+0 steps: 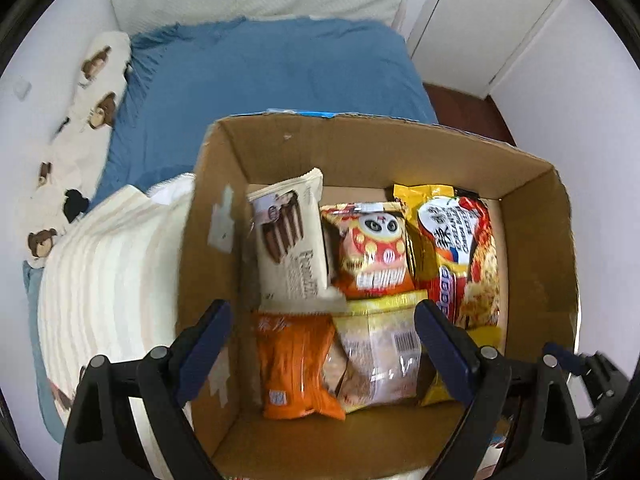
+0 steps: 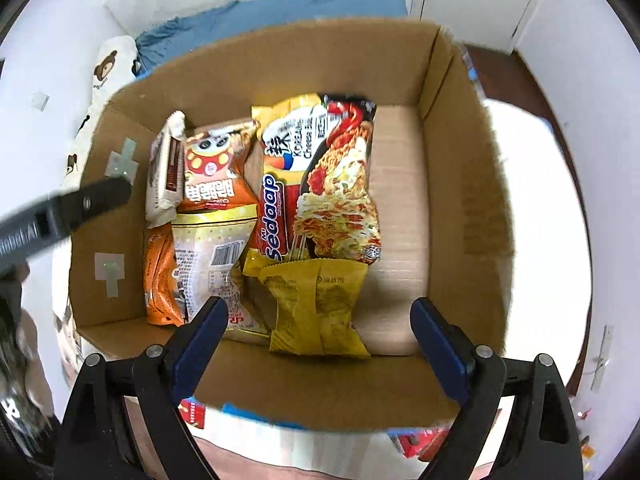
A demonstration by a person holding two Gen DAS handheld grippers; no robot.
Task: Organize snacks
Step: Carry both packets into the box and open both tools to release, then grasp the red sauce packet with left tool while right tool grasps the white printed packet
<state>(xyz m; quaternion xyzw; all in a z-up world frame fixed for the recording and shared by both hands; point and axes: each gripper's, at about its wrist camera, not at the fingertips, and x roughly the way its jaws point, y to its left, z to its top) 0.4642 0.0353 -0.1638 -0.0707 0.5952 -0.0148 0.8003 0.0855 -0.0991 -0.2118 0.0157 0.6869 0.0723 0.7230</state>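
Note:
A cardboard box (image 1: 532,240) (image 2: 460,184) holds several snack packets. In the left wrist view a cream wafer packet (image 1: 290,240) leans at the left, beside a red panda-print packet (image 1: 372,252) and a Sedaap noodle packet (image 1: 460,256). An orange packet (image 1: 292,364) and a clear gold-edged packet (image 1: 380,356) lie nearer. In the right wrist view the noodle packet (image 2: 320,176) lies above a yellow packet (image 2: 320,308). My left gripper (image 1: 322,340) is open and empty over the box's near left. My right gripper (image 2: 320,336) is open and empty above the near wall.
The box sits on a bed with a blue sheet (image 1: 260,80), a bear-print pillow (image 1: 92,92) and a cream striped blanket (image 1: 104,288). A white cabinet door (image 1: 492,20) stands at the back right. The box floor (image 2: 400,220) is bare at the right. Red packets (image 2: 420,442) lie outside, near me.

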